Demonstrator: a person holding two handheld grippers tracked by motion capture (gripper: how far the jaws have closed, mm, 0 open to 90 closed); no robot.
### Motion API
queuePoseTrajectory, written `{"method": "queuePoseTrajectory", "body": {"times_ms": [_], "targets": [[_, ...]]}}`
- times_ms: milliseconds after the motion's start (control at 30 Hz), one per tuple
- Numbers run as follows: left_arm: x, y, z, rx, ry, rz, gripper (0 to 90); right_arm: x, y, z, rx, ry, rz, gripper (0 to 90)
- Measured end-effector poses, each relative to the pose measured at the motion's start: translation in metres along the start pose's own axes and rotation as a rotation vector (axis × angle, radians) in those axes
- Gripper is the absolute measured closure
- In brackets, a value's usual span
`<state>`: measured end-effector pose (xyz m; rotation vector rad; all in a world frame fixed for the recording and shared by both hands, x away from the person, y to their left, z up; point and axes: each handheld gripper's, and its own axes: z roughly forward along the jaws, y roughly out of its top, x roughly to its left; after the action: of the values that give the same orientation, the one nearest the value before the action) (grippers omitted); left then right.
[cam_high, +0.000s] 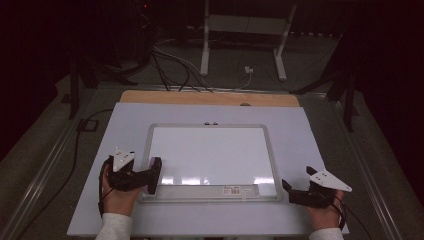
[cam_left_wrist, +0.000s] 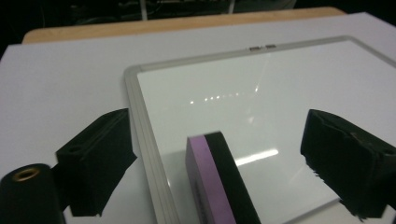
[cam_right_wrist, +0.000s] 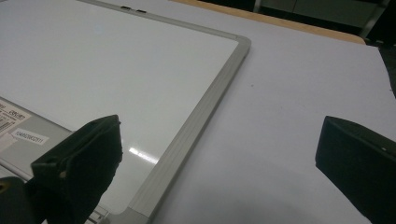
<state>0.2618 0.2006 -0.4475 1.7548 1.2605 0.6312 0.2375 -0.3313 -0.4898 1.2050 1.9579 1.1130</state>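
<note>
The left claw (cam_high: 152, 176) sits at the near left corner of the whiteboard (cam_high: 210, 150), its jaws spread wide apart and gripping nothing. In the left gripper view the left claw (cam_left_wrist: 219, 158) straddles the board's left frame: one jaw hangs over the white sheet outside the frame, the other over the writing surface. Between the jaws stands an eraser (cam_left_wrist: 219, 182), purple on one side and black on the other, resting on edge on the whiteboard (cam_left_wrist: 261, 93) just inside the frame; neither jaw touches it. From above, the eraser (cam_high: 151, 164) shows as a small purple patch beside the jaw tips.

The right claw (cam_high: 295, 186) rests just beyond the whiteboard's near right corner, also released, with a clear gap between its jaws. In the right gripper view the right claw (cam_right_wrist: 215, 158) has one jaw over the whiteboard (cam_right_wrist: 102, 70) near the corner and the other over the sheet outside it.

The whiteboard lies flat in the middle of a pale sheet (cam_high: 125, 125) covering the counter (cam_high: 210, 98), whose wooden far edge shows beyond the sheet. A label (cam_high: 233, 190) sits on the board's near rail. Its writing surface is blank.
</note>
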Motion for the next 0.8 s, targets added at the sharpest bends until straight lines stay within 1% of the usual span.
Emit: {"method": "queuePoseTrajectory", "body": {"times_ms": [67, 100, 133, 167, 200, 267, 333, 400, 433, 467, 533, 600, 667, 700, 800], "targets": [[0.004, 0.002, -0.002, -0.012, -0.032, 0.001, 5.8, 0.0, 0.0, 0.0, -0.002, 0.003, -0.003, 1.0], [0.006, 0.003, -0.002, -0.017, -0.049, 0.007, 2.3, 0.001, 0.001, -0.001, -0.004, 0.002, -0.004, 1.0], [0.008, 0.003, -0.004, -0.026, -0.062, 0.013, 1.2, 0.001, 0.001, -0.001, -0.008, 0.004, -0.006, 1.0], [0.01, 0.003, -0.006, -0.037, -0.071, 0.014, 1.2, 0.002, 0.001, -0.001, -0.012, 0.006, -0.008, 1.0], [0.012, 0.003, -0.009, -0.063, -0.088, 0.019, 0.7, 0.002, 0.002, -0.001, -0.014, 0.008, -0.011, 1.0], [0.014, 0.001, -0.012, -0.091, -0.098, 0.029, 0.7, 0.003, 0.002, 0.0, -0.015, 0.011, -0.012, 1.0], [0.018, -0.003, -0.016, -0.123, -0.121, 0.038, 0.6, 0.004, 0.002, -0.001, -0.02, 0.014, -0.015, 1.0], [0.021, -0.006, -0.019, -0.147, -0.12, 0.048, 0.6, 0.004, 0.002, -0.002, -0.034, 0.021, -0.018, 1.0], [0.022, -0.008, -0.021, -0.164, -0.125, 0.047, 0.6, 0.005, 0.003, -0.003, -0.038, 0.022, -0.017, 1.0], [0.023, -0.01, -0.022, -0.17, -0.128, 0.049, 0.6, 0.005, 0.003, -0.003, -0.046, 0.028, -0.016, 1.0], [0.023, -0.013, -0.025, -0.191, -0.119, 0.072, 0.6, 0.005, 0.003, -0.004, -0.057, 0.035, -0.014, 1.0], [0.024, -0.015, -0.026, -0.201, -0.113, 0.085, 0.6, 0.005, 0.004, -0.005, -0.069, 0.044, -0.011, 0.9], [0.025, -0.018, -0.028, -0.218, -0.112, 0.088, 0.7, 0.006, 0.005, -0.007, -0.084, 0.056, -0.007, 0.9], [0.025, -0.019, -0.028, -0.216, -0.101, 0.09, 0.7, 0.006, 0.005, -0.007, -0.091, 0.061, -0.009, 0.9], [0.026, -0.022, -0.03, -0.228, -0.099, 0.084, 0.7, 0.006, 0.006, -0.009, -0.107, 0.071, -0.007, 0.9]]}}
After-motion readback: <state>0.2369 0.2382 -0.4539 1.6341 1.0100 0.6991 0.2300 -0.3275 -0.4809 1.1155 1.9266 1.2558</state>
